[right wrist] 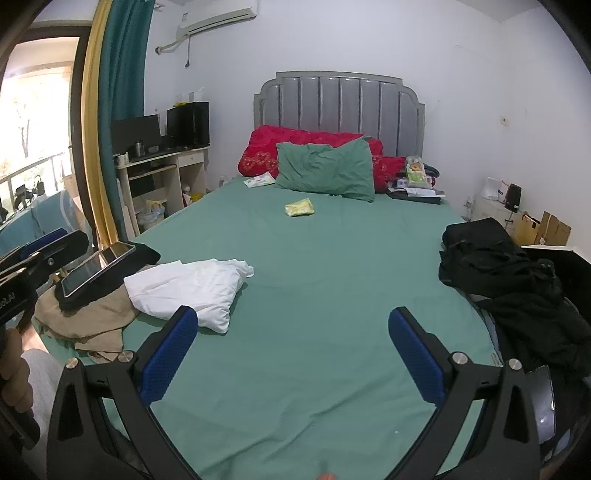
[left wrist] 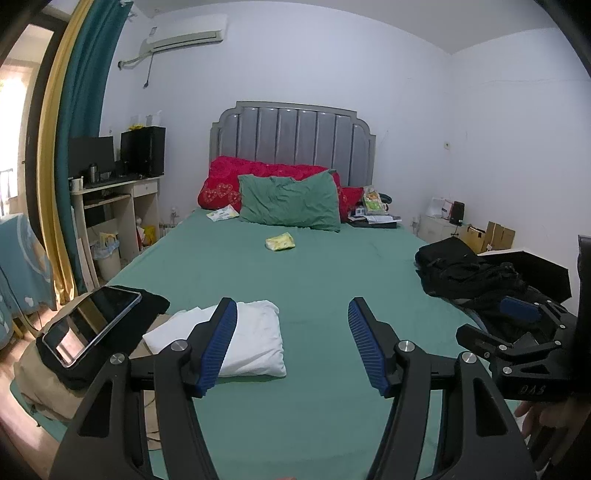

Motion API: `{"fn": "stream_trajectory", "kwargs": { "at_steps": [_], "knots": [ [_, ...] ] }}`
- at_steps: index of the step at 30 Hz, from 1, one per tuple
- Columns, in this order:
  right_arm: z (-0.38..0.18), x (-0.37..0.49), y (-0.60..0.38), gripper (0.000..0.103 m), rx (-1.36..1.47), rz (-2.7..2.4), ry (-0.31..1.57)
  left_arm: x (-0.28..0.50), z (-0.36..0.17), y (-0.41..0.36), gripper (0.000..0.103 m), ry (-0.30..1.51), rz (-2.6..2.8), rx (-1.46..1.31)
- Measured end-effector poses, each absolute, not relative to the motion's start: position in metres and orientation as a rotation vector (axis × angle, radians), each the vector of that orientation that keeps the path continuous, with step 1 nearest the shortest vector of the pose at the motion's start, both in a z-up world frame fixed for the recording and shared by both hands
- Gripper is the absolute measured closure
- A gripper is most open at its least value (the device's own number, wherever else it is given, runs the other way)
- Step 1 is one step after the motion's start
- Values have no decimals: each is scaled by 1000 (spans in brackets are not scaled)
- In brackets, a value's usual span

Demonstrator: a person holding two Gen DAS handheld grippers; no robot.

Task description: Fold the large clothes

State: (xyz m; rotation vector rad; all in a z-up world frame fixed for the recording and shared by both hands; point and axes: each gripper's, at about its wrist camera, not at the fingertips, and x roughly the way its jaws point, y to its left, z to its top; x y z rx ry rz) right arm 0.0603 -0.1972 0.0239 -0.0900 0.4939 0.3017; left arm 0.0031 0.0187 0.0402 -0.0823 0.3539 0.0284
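Your left hand-held gripper (left wrist: 291, 343) and right hand-held gripper (right wrist: 291, 354) hang released over bare bed (right wrist: 314, 295); white garment (right wrist: 192, 288) looks folded, black clothes (right wrist: 509, 280) remain.

A bed (left wrist: 295, 266) covered in a green sheet is set against pale walls (left wrist: 406, 92), with a grey padded headboard (left wrist: 291, 140) at the far end. An air conditioner (left wrist: 188, 33) is mounted high on the far wall. A desk (left wrist: 114, 199) bearing a dark monitor (left wrist: 92, 153) is placed far left, beside teal and yellow curtains (left wrist: 81, 110). Daylight is admitted through the doorway (right wrist: 33, 110) at left.
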Motion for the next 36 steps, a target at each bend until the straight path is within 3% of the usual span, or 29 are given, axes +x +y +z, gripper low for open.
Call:
{"fn": "stream_trajectory", "kwargs": {
  "at_steps": [36],
  "knots": [
    [25, 64, -201, 1, -95, 305, 499, 8, 44, 26, 37, 354, 15, -82]
  ]
}}
